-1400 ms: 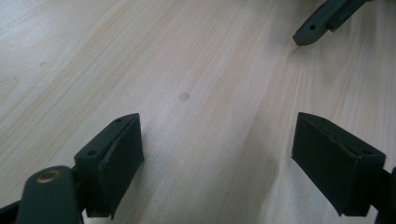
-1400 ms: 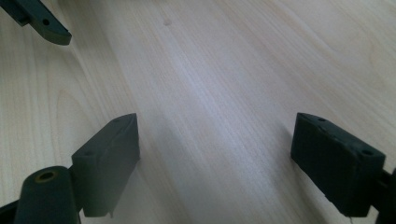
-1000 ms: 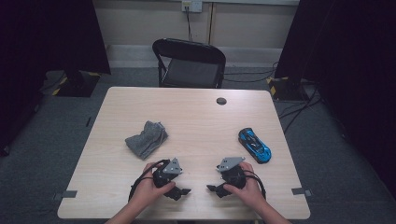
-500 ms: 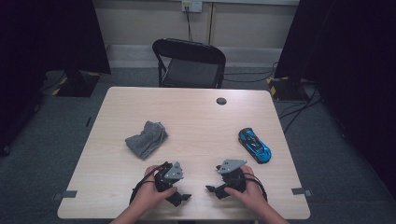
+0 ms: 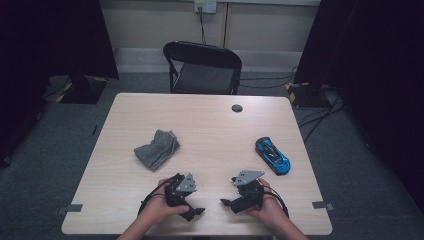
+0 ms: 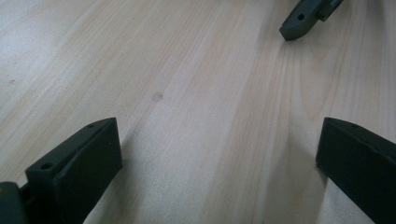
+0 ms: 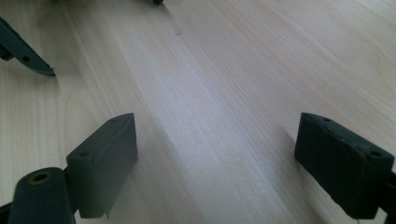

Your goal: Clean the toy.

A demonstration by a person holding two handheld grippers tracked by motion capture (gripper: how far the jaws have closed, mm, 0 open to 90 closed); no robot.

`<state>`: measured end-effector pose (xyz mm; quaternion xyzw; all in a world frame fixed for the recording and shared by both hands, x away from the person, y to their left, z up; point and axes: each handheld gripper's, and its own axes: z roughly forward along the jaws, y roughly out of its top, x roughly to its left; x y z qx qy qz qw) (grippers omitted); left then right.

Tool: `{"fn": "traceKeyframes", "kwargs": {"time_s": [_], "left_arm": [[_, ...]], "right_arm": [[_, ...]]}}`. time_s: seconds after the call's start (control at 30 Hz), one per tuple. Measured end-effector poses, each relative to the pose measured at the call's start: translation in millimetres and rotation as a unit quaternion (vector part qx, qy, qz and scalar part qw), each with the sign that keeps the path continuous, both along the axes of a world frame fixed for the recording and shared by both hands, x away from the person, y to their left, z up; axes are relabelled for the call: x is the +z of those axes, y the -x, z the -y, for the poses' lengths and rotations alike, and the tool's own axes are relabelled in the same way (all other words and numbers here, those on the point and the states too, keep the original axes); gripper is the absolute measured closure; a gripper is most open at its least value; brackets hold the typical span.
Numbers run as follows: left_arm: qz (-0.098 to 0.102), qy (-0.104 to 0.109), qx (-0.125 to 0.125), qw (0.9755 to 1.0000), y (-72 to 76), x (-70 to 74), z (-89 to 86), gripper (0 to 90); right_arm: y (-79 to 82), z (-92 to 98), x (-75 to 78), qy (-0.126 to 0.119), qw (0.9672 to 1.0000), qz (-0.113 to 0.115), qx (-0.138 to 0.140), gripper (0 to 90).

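Note:
Both grippers rest low on the pale wooden table (image 5: 210, 130) near its front edge, each held by a hand, jaws turned toward each other. My left gripper (image 5: 192, 204) is open, and bare wood lies between its jaws (image 6: 217, 149). My right gripper (image 5: 229, 199) is also open over bare wood (image 7: 219, 154). One jaw tip of the right gripper (image 6: 303, 18) shows at the top of the left gripper view. A jaw of the left gripper (image 7: 23, 51) shows at the upper left of the right gripper view. Nothing is held.
A crumpled grey cloth (image 5: 156, 148) lies left of centre, beyond the left gripper. A blue toy car (image 5: 272, 155) sits to the right, beyond the right gripper. A small black round disc (image 5: 237, 108) is near the far edge. A black folding chair (image 5: 202, 67) stands behind the table.
Both hands and grippers have drawn back slightly toward the table's front edge. The cloth and the car have not moved.

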<state>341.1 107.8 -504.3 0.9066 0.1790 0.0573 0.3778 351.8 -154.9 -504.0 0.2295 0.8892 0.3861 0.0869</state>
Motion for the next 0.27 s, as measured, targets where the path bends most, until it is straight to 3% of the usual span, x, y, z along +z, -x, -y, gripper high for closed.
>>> {"fn": "traceKeyframes", "kwargs": {"time_s": [0.27], "left_arm": [[-0.001,0.0,0.002,1.0,-0.7,-0.1,0.6,0.0]], "right_arm": [[0.3,0.5,0.0,0.0,1.0,0.001,-0.001,12.5]]}}
